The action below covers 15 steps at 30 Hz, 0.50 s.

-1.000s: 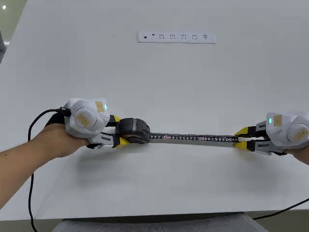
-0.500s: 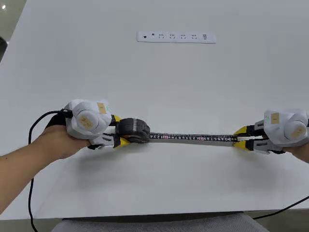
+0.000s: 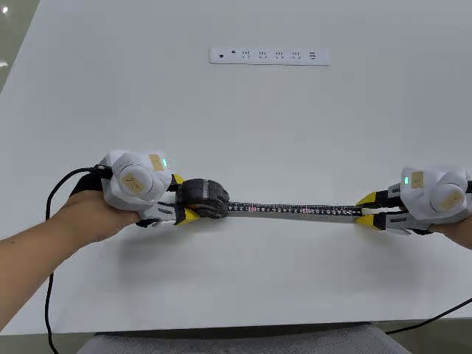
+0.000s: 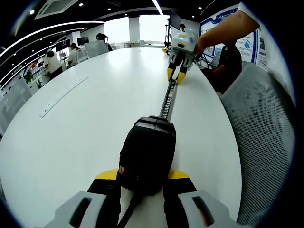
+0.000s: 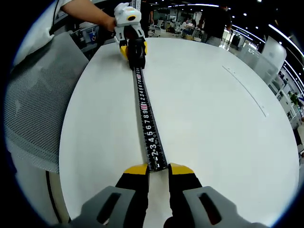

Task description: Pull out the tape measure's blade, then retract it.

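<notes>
A: Where's the case [image 3: 205, 199]?
B: Near table [image 3: 258, 133] front edge. Left gripper [image 3: 184, 198] jaws clamp it as anchor; right gripper [image 3: 367, 210] jaws pinch the blade [image 3: 295, 210] tip, so it's stretched along that edge.
A: Next?
B: Prob. retract.

blade [image 5: 145, 114] tip hidden in right gripper's [image 5: 158, 168] jaws, cable [image 3: 46, 324] — cropped below
</notes>
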{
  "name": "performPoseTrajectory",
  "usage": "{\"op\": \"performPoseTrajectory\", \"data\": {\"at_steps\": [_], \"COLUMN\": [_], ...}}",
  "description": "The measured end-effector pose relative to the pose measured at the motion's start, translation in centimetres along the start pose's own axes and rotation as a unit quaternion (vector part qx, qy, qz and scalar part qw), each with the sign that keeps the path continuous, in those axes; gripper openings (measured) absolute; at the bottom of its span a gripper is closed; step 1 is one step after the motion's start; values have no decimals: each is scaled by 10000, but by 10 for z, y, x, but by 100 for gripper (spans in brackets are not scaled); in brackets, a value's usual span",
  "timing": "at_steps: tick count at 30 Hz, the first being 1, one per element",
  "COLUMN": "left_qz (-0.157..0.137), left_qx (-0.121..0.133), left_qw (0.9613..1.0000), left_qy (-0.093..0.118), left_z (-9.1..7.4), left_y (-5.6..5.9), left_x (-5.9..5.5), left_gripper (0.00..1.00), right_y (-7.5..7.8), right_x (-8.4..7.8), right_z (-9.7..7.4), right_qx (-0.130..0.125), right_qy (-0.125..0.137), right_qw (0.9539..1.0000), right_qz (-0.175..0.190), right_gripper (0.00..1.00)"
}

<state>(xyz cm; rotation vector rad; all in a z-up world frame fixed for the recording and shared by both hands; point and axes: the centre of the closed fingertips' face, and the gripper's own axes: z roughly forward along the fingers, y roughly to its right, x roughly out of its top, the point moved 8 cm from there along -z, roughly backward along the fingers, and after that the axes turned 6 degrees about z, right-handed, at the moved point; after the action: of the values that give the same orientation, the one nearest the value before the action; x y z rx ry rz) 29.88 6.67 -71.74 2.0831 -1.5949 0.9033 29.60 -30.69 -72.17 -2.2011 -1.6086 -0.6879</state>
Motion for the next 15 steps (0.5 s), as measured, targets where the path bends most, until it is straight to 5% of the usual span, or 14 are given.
{"op": "performPoseTrajectory", "data": {"at_steps": [15], "left_qz": [-27], "left_qx": [-23], "left_qw": [10000], "left_qy": [86], "left_z": [0], "left_y": [1], "left_x": [4], "left_gripper": [40], "right_y": [-7], "right_x": [1], "right_z": [0], "right_qx": [10], "right_qy": [-17], "right_qw": [10000], "right_qz": [79], "right_gripper": [22]}}
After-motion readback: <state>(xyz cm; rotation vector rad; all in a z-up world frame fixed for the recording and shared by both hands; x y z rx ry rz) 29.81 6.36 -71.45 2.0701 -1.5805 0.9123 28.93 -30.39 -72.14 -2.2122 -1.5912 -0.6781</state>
